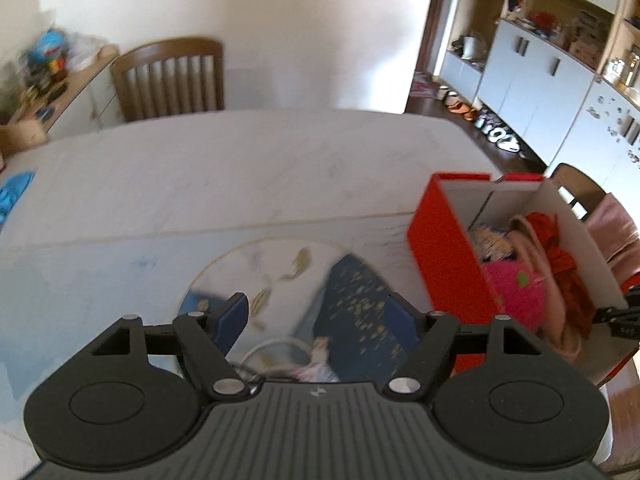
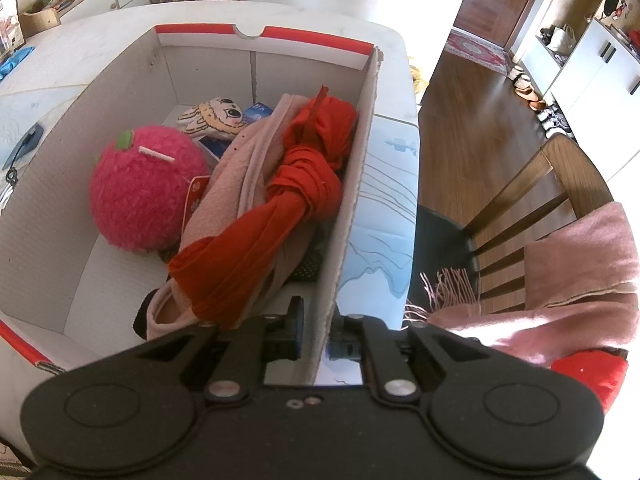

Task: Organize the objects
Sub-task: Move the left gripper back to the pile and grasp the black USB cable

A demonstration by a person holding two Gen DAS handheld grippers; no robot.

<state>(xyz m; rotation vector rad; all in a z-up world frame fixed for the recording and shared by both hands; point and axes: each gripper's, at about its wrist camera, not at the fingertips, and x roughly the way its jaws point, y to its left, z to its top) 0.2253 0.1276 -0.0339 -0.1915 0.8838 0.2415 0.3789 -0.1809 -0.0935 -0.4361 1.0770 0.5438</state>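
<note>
A red cardboard box (image 2: pixel 352 168) with white inside stands on the table; it also shows at the right of the left wrist view (image 1: pixel 444 256). It holds a pink plush ball (image 2: pixel 140 188), a knotted red cloth (image 2: pixel 304 184), a pink garment (image 2: pixel 240 184) and an owl-faced item (image 2: pixel 216 114). My right gripper (image 2: pixel 316 340) is shut on the box's right wall, one finger inside, one outside. My left gripper (image 1: pixel 320 312) is open over a round fan (image 1: pixel 280 280) with fish print; whether it touches the fan I cannot tell.
The white marble table (image 1: pixel 240 168) carries a light blue mat (image 2: pixel 380 200). A wooden chair (image 1: pixel 172 76) stands at the far side. Another chair (image 2: pixel 552 200) with a pink scarf (image 2: pixel 580 276) stands right of the table. Cabinets (image 1: pixel 532 80) line the right wall.
</note>
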